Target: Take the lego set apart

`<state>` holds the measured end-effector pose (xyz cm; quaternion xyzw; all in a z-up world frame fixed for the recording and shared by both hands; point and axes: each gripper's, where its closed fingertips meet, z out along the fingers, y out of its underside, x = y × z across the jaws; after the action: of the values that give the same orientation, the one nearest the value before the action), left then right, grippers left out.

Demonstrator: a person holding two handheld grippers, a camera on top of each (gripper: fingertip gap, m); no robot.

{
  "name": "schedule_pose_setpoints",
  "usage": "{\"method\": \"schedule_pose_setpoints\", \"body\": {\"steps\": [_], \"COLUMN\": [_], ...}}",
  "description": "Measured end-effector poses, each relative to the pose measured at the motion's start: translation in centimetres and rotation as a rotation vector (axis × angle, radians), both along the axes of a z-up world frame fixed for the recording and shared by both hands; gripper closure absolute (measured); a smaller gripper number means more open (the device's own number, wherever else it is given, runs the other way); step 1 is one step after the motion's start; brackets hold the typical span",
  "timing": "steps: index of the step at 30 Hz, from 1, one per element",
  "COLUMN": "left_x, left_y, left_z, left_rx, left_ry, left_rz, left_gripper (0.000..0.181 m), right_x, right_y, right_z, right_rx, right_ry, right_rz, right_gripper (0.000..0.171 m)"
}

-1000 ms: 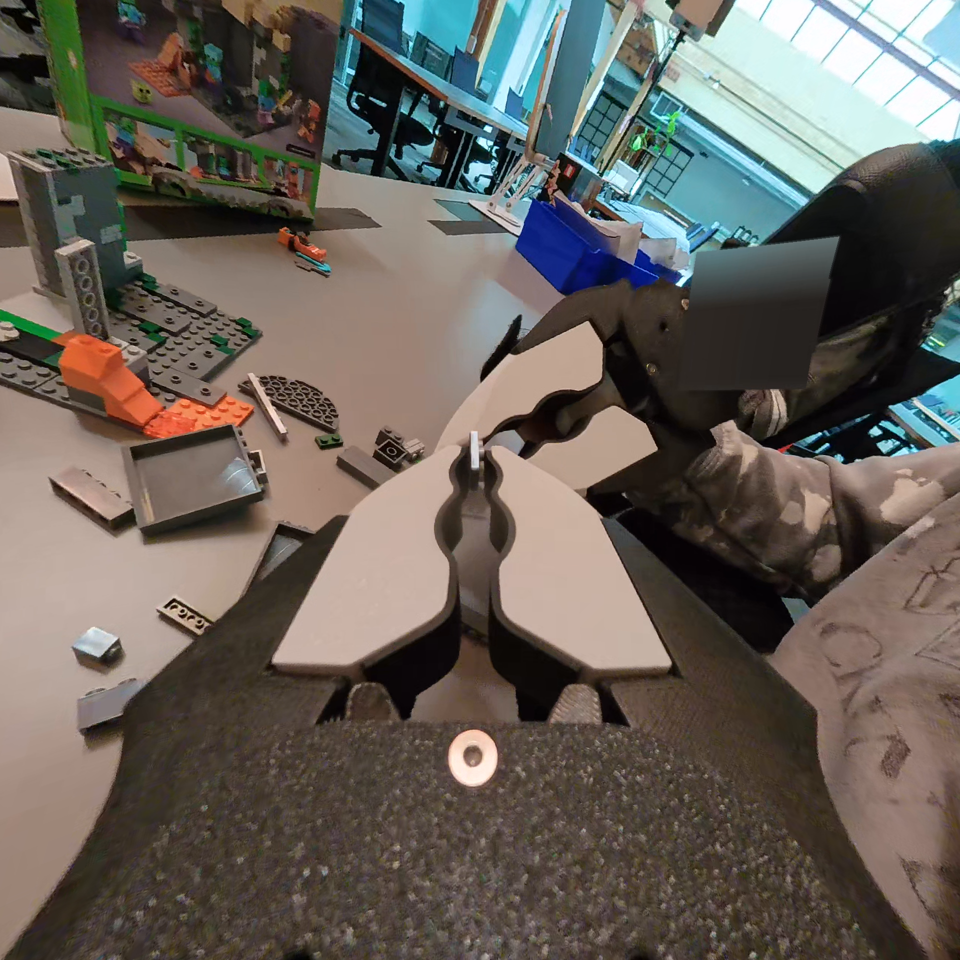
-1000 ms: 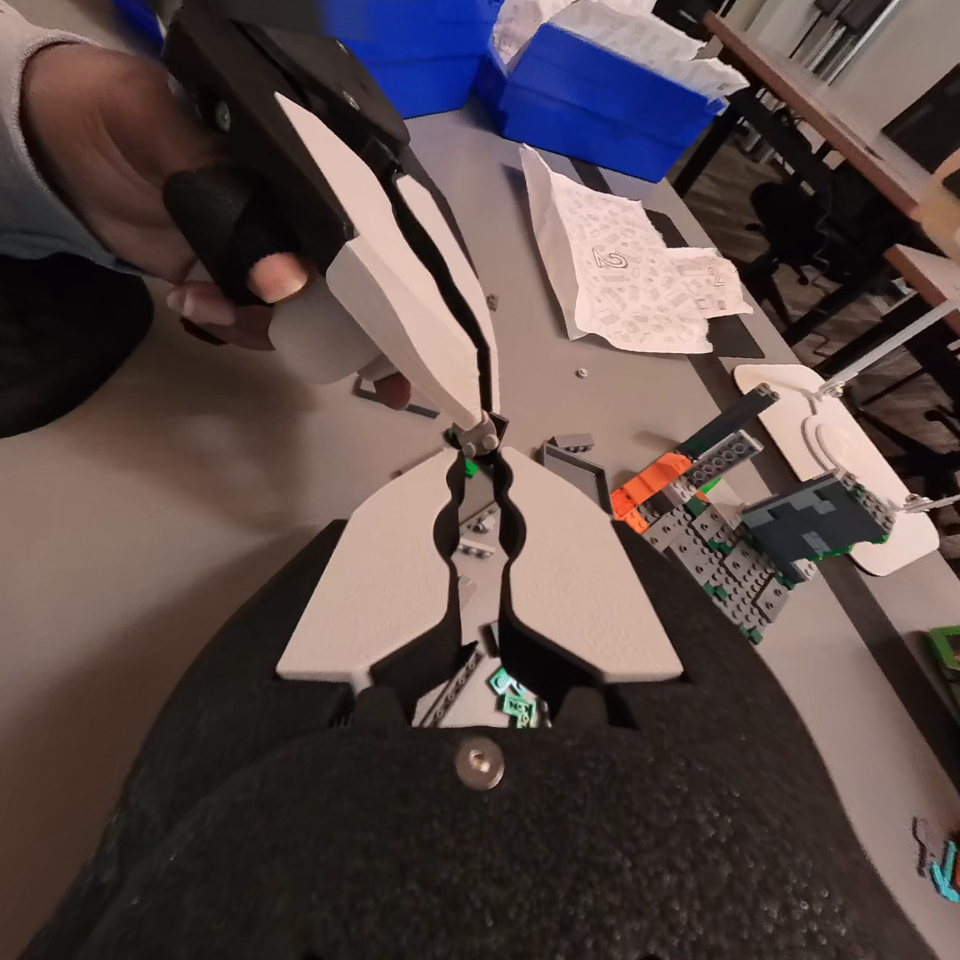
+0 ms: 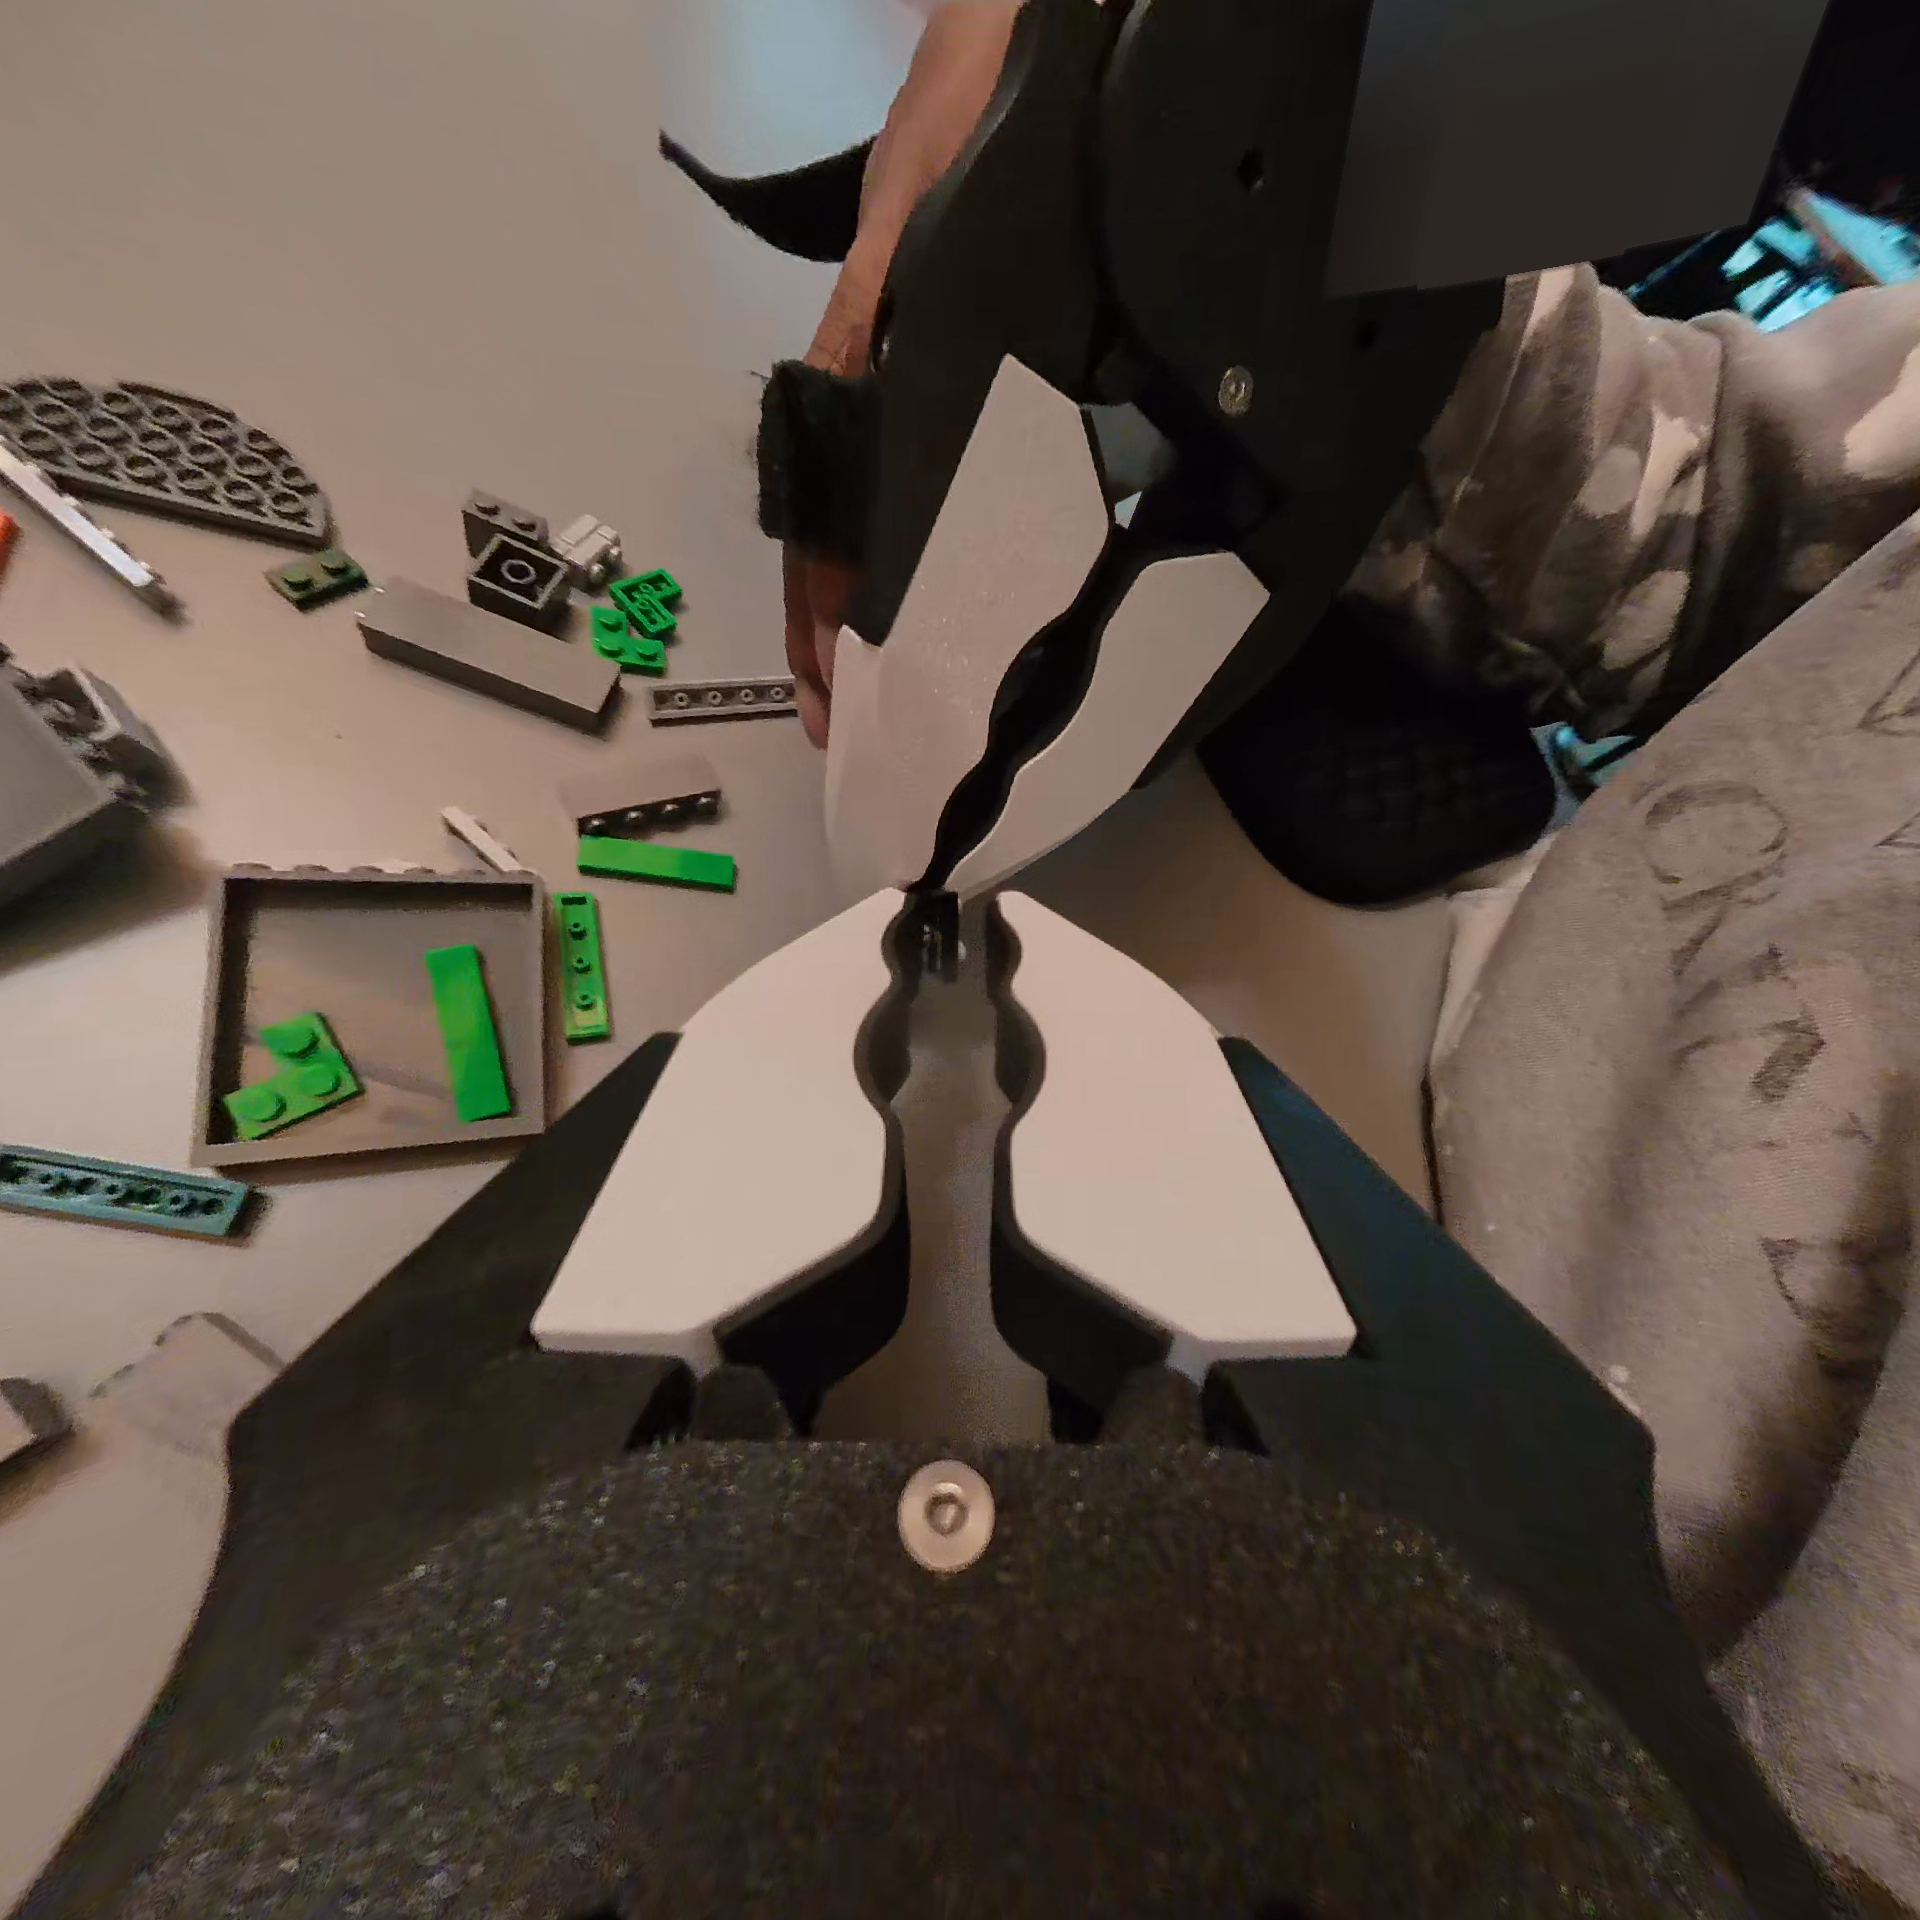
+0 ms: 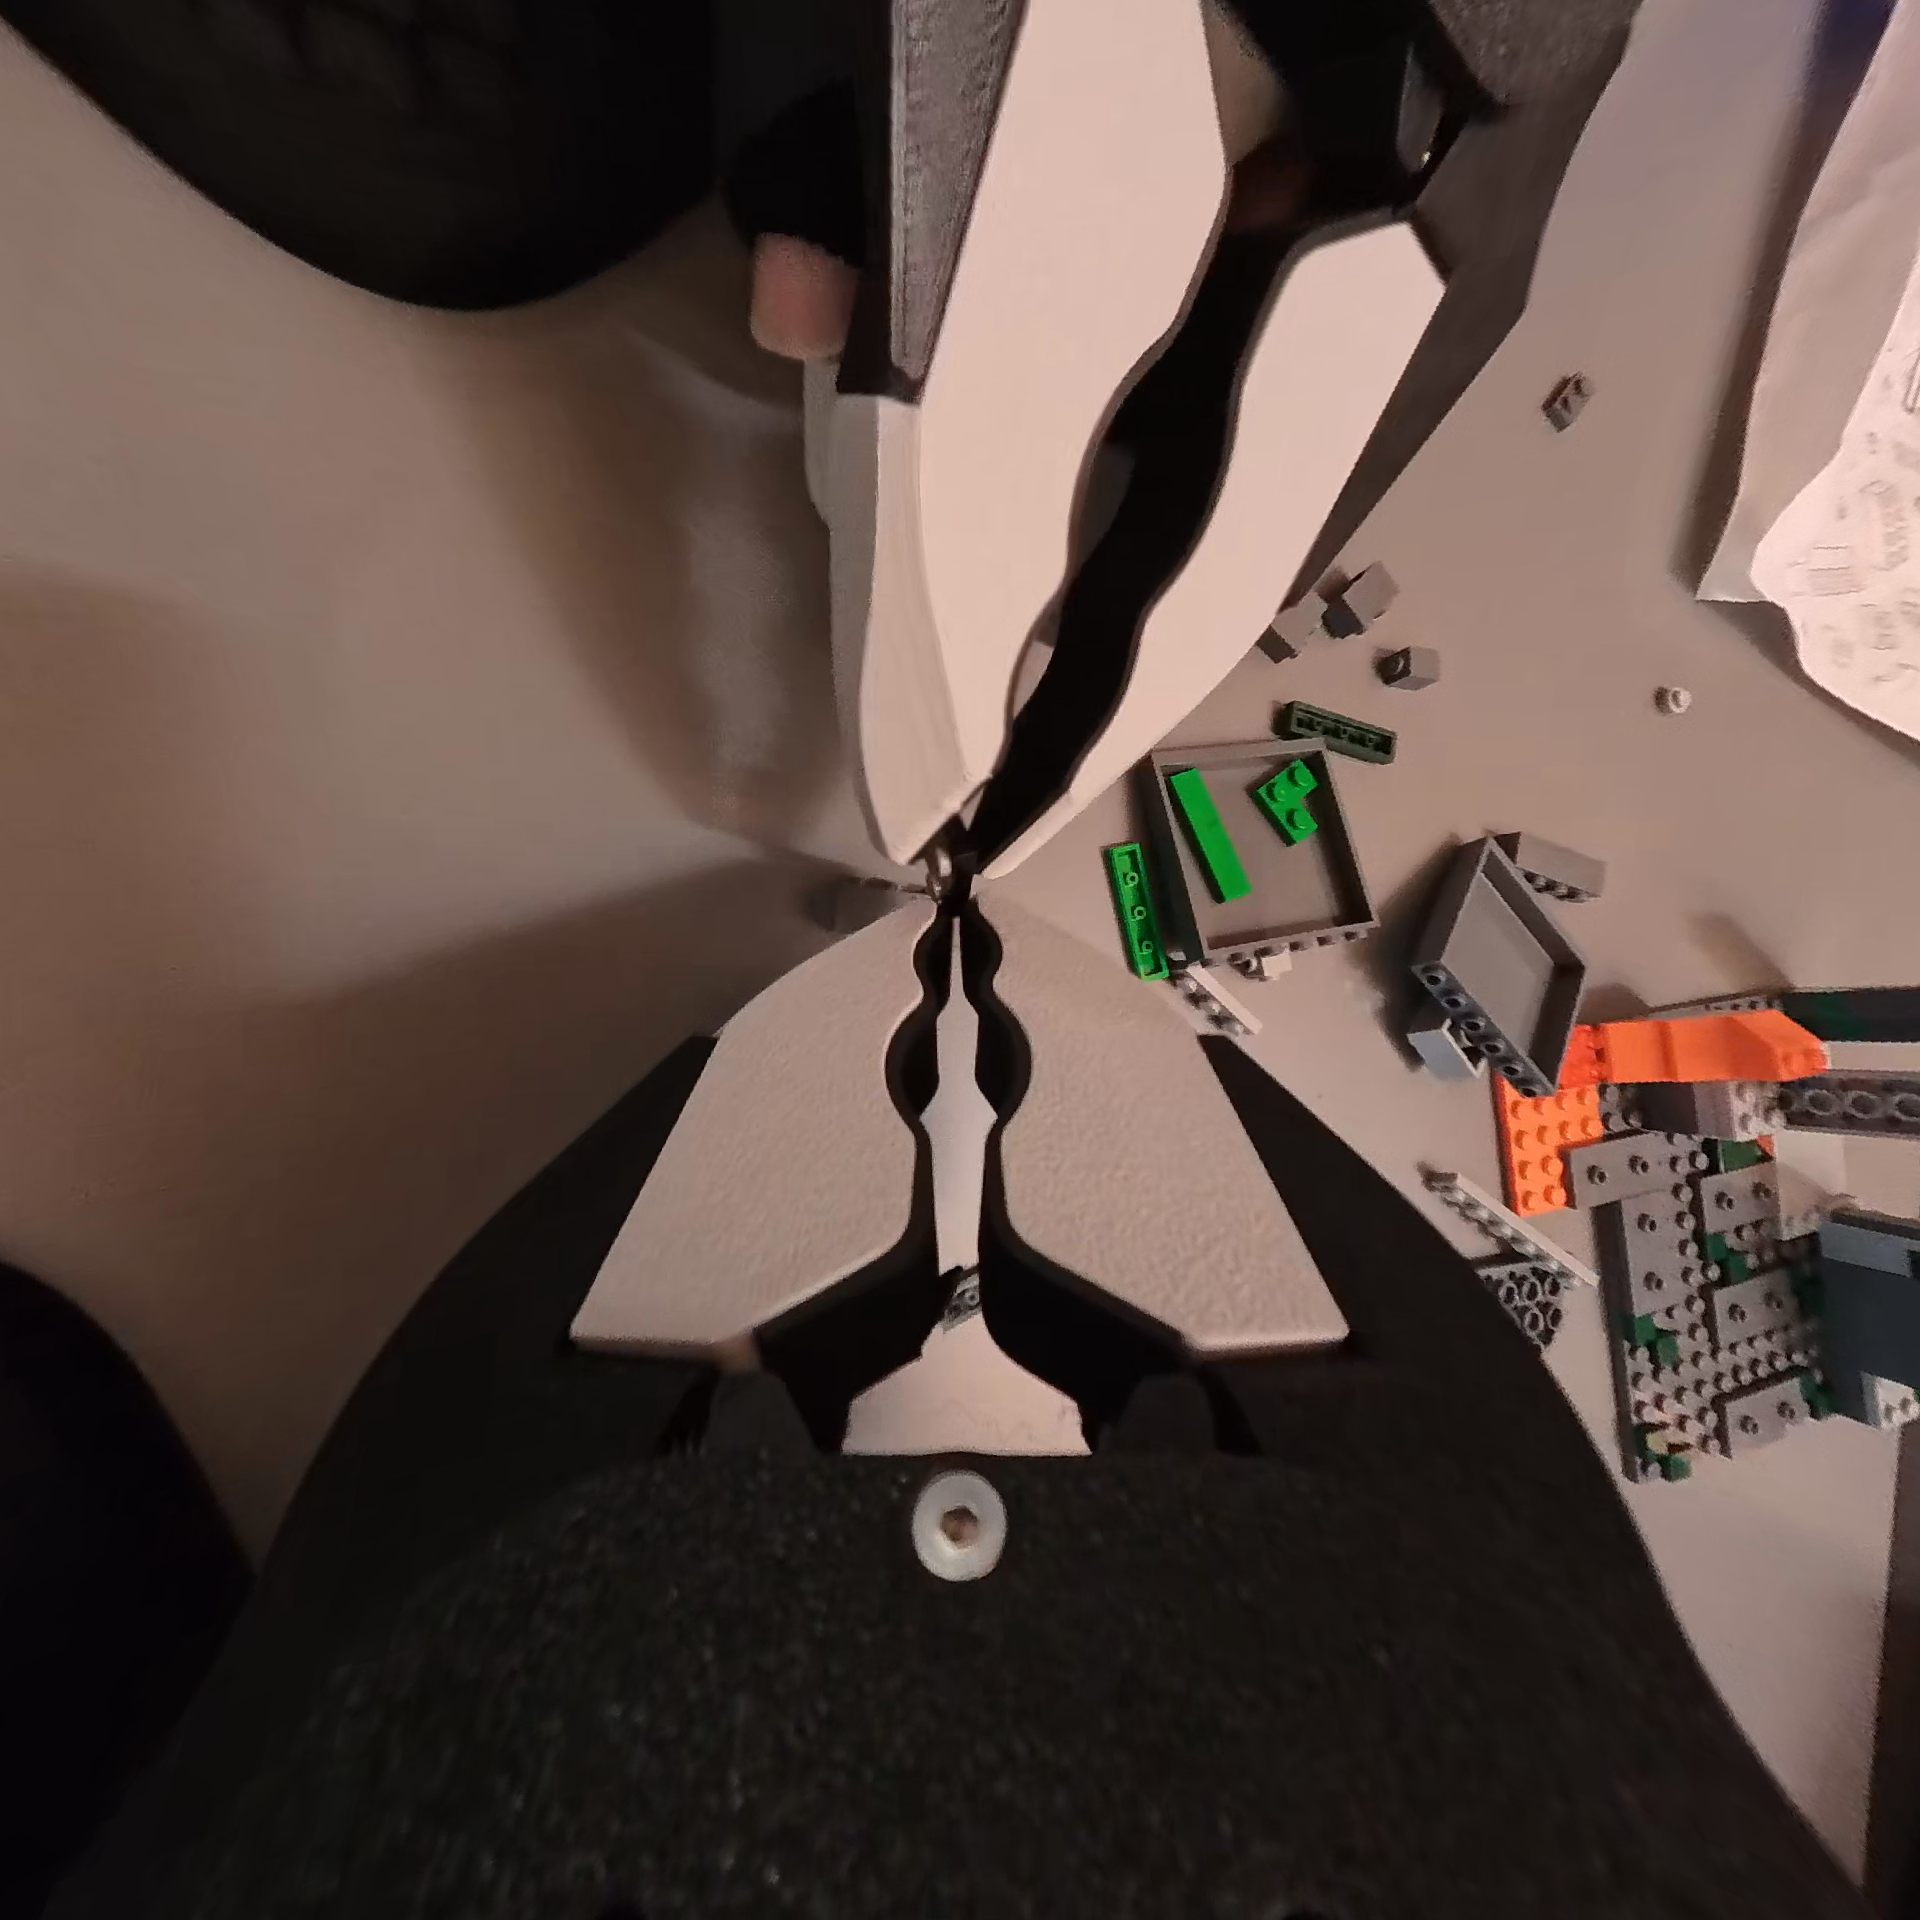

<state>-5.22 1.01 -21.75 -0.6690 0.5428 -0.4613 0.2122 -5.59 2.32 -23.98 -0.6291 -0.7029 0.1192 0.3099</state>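
My left gripper point(image 3: 943, 920) is shut on a small dark lego piece point(image 3: 940, 940), held above the table. My right gripper point(image 3: 933, 883) comes in from above and meets it tip to tip, shut on the same small piece. In the right wrist view my right gripper point(image 4: 956, 912) is nearly closed at its tips, and the left gripper point(image 4: 951, 847) reaches in from above with the small piece point(image 4: 943, 871) between the two. The partly built lego set point(image 4: 1704, 1226), grey plates with orange parts, lies at the right.
A grey square tray-like piece point(image 3: 379, 1138) holds loose green plates. Other green, grey and dark pieces lie around it, with a dark half-round plate point(image 3: 156, 457) at the far left. A paper sheet point(image 4: 1849, 499) lies at the upper right. A person's sleeve point(image 3: 1662, 935) is at the right. Only a small space, under 4 cm, lies between the two pairs of fingers. The partly built lego set point(image 4: 1704, 1226) is about equally far from each gripper, around 25 cm.
Both grippers have tipped downward over the table and stay tip to tip on the small piece. The box and room have gone out of view.
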Motion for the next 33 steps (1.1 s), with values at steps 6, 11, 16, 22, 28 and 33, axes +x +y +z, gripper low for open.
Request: {"method": "schedule_pose_setpoints", "body": {"steps": [6,11,16,22,28,33], "left_x": [0.2,0.2,0.3,0.0,-0.8,-0.8], "left_y": [0.0,0.3,1.3,4.2,7.2,7.7], "left_z": [-0.3,-0.4,0.8,4.5,6.4,7.0], "left_rx": [-0.072,-0.109,-0.153,-0.311,-0.45,-0.52], "left_ry": [0.001,0.006,-0.057,-0.311,-0.496,-0.562], "left_rz": [0.016,0.035,0.094,0.246,0.419,0.475], "left_gripper": [0.17,0.176,0.177,0.176,0.177,0.177], "right_x": [0.2,0.1,0.1,1.0,0.5,-0.6], "right_y": [0.0,0.0,0.8,2.8,5.0,6.0], "right_z": [-0.4,-0.5,0.8,4.2,7.2,7.9], "right_rx": [0.015,0.026,0.018,0.017,0.166,0.284], "right_ry": [-0.038,-0.038,0.06,0.317,0.483,0.485], "right_rz": [0.001,0.003,-0.045,-0.181,-0.353,-0.431], "right_gripper": [0.17,0.17,0.169,0.16,0.151,0.151]}}
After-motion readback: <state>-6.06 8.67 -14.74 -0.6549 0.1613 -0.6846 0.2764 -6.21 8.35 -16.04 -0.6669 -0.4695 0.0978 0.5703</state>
